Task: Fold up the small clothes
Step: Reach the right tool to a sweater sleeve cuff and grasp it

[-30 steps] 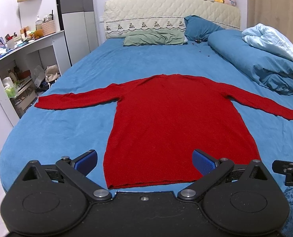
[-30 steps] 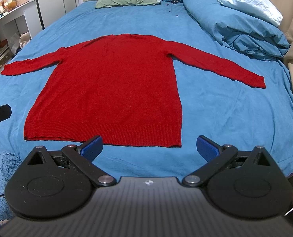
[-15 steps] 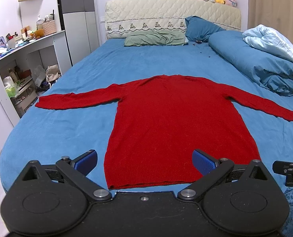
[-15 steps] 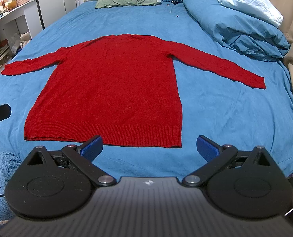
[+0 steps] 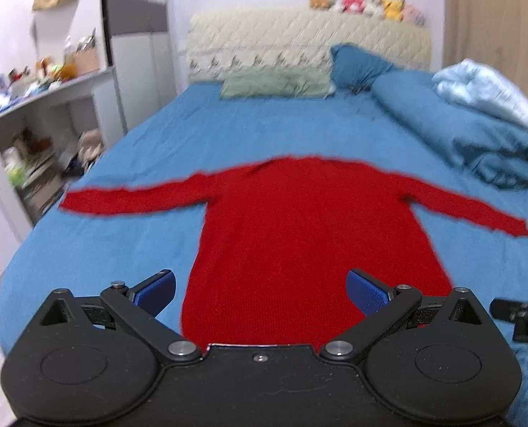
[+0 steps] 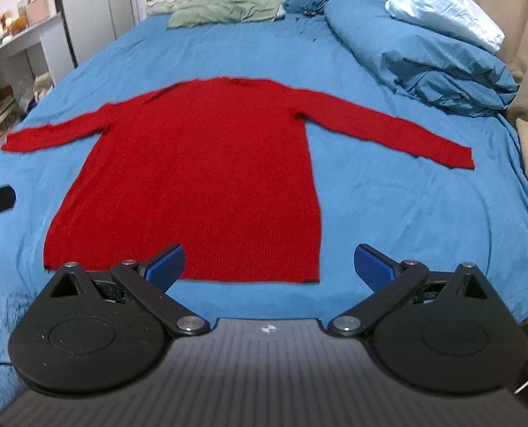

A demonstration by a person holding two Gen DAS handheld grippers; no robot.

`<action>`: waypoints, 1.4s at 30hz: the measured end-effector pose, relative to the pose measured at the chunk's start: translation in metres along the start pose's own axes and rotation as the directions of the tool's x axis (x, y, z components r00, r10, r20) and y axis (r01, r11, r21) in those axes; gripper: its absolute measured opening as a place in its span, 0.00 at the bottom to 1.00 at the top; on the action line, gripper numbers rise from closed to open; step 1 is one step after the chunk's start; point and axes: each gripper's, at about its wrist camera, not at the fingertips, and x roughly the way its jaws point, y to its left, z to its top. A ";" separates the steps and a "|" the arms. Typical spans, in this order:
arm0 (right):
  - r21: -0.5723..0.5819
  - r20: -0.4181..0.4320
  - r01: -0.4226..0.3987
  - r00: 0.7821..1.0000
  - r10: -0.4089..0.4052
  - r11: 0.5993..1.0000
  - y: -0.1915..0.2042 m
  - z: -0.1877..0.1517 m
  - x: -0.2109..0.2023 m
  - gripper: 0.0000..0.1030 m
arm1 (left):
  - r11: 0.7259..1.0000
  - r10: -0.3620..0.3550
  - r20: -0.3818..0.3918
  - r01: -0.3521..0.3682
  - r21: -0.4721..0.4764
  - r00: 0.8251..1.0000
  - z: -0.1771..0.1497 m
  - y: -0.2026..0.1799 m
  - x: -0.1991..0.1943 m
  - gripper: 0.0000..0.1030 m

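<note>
A red long-sleeved sweater (image 5: 306,242) lies flat on the blue bed (image 5: 121,249), front down toward me, both sleeves spread out to the sides. It also shows in the right wrist view (image 6: 207,178). My left gripper (image 5: 262,288) is open and empty, hovering over the sweater's hem. My right gripper (image 6: 269,263) is open and empty, just in front of the hem's right part. Both have blue pads (image 6: 166,265).
A rolled blue duvet (image 6: 417,49) with a pale blue blanket (image 6: 442,14) lies along the bed's right side. Pillows (image 5: 274,83) and a padded headboard (image 5: 299,46) are at the far end. A white desk with clutter (image 5: 32,106) stands left of the bed.
Both grippers have moved forward toward the sweater; the hem is now closer to the fingers in both views. The sweater has not moved. Both grippers stay open.
</note>
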 end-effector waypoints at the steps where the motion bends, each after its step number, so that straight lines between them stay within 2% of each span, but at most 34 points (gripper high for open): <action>1: 0.009 0.012 0.001 1.000 -0.001 1.000 -0.005 0.006 0.000 1.00 | 1.000 -0.005 0.024 0.004 0.013 1.000 0.011 -0.004 0.000 1.00; 6: 0.092 0.083 0.025 0.996 -0.033 0.995 -0.054 0.045 0.006 1.00 | 0.994 -0.048 0.142 0.034 0.100 0.989 0.071 -0.037 0.019 1.00; 9: 0.195 0.109 0.028 0.993 -0.050 0.980 -0.100 0.064 0.023 1.00 | 0.987 -0.087 0.169 0.062 0.146 0.982 0.100 -0.064 0.048 1.00; 14: 0.338 0.131 0.059 0.985 -0.109 0.939 -0.180 0.080 0.085 1.00 | 0.970 -0.182 0.044 0.172 0.173 0.982 0.131 -0.111 0.130 1.00; 19: 0.496 0.150 0.047 0.979 -0.139 0.867 -0.260 0.077 0.153 1.00 | 0.960 -0.182 -0.058 0.190 0.204 0.982 0.137 -0.161 0.219 1.00; 23: 0.529 0.141 0.119 0.964 -0.226 0.840 -0.299 0.072 0.202 1.00 | 0.957 -0.202 -0.155 0.228 0.178 0.967 0.137 -0.189 0.293 1.00; 28: 0.601 0.132 0.134 0.956 -0.263 0.788 -0.336 0.060 0.264 1.00 | 0.960 -0.172 -0.222 0.214 0.180 0.960 0.133 -0.221 0.371 1.00; 31: 0.644 0.112 0.150 0.951 -0.287 0.750 -0.356 0.054 0.295 0.87 | 0.965 -0.158 -0.259 0.205 0.163 0.953 0.127 -0.230 0.413 1.00; 33: 0.679 0.112 0.151 0.946 -0.304 0.719 -0.366 0.049 0.310 0.73 | 0.968 -0.166 -0.289 0.211 0.132 0.943 0.122 -0.231 0.437 1.00; 34: 0.690 0.120 0.152 0.940 -0.319 0.708 -0.369 0.047 0.315 0.70 | 0.971 -0.166 -0.305 0.209 0.115 0.938 0.120 -0.231 0.447 1.00; 37: 0.681 0.132 0.189 0.919 -0.372 0.707 -0.371 0.050 0.328 0.58 | 0.980 -0.158 -0.361 0.190 0.055 0.919 0.112 -0.230 0.476 1.00; 38: 0.673 0.130 0.207 0.912 -0.388 0.710 -0.369 0.052 0.331 0.50 | 0.981 -0.158 -0.362 0.188 0.048 0.919 0.109 -0.228 0.481 1.00; 41: 0.658 0.108 0.254 0.900 -0.423 0.709 -0.369 0.060 0.336 0.27 | 0.979 -0.156 -0.326 0.191 0.077 0.932 0.106 -0.230 0.481 1.00; 42: 0.657 0.106 0.258 0.899 -0.426 0.709 -0.371 0.062 0.336 0.24 | 0.978 -0.152 -0.330 0.190 0.087 0.932 0.106 -0.230 0.483 1.00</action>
